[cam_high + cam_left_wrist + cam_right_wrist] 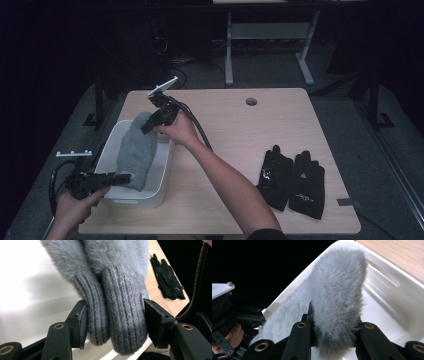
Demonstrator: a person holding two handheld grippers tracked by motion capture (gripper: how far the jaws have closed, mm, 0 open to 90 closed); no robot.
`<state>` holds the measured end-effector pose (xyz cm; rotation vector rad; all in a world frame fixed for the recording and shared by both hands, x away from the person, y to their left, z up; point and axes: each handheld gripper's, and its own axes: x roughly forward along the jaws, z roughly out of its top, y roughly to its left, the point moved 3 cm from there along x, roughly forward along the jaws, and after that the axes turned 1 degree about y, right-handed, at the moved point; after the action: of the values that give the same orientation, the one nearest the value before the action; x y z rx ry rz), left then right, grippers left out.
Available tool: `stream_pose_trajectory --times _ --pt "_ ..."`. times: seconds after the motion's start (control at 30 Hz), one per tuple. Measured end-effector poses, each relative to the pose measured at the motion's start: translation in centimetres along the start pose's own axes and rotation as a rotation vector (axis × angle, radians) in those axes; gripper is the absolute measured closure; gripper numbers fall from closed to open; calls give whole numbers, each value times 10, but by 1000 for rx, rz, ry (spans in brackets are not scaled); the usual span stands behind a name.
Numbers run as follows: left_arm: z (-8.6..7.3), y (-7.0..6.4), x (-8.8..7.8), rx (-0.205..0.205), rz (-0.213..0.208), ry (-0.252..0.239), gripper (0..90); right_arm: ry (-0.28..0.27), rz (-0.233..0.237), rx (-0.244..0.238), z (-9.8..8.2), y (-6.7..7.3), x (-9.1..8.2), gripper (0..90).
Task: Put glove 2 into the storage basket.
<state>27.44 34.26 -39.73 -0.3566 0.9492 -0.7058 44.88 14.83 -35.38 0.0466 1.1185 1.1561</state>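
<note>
A pair of fuzzy grey mittens [136,150] hangs stretched over a white bin [112,137] at the table's left. My left gripper [125,177] is shut on the ribbed cuffs at the near end; in the left gripper view both pads press the two cuffs [112,315] from the sides. My right gripper [147,127] is shut on the furry tip end at the far side of the bin. In the right gripper view the grey fur [337,290] rises between the jaws, above the bin's wall [387,290].
A pair of black gloves [292,180] lies flat on the wooden table [235,120] at the right front. A round cable hole [251,101] sits near the table's far edge. Dark floor and a desk frame lie beyond.
</note>
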Motion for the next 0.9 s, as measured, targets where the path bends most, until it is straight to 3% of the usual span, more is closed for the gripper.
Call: stream_pose_trajectory --times 0.43,0.9 --pt "-7 7 6 5 48 66 406 29 4 21 -9 -8 19 727" --pt "-9 4 10 28 83 116 361 44 7 20 -17 -11 23 730"
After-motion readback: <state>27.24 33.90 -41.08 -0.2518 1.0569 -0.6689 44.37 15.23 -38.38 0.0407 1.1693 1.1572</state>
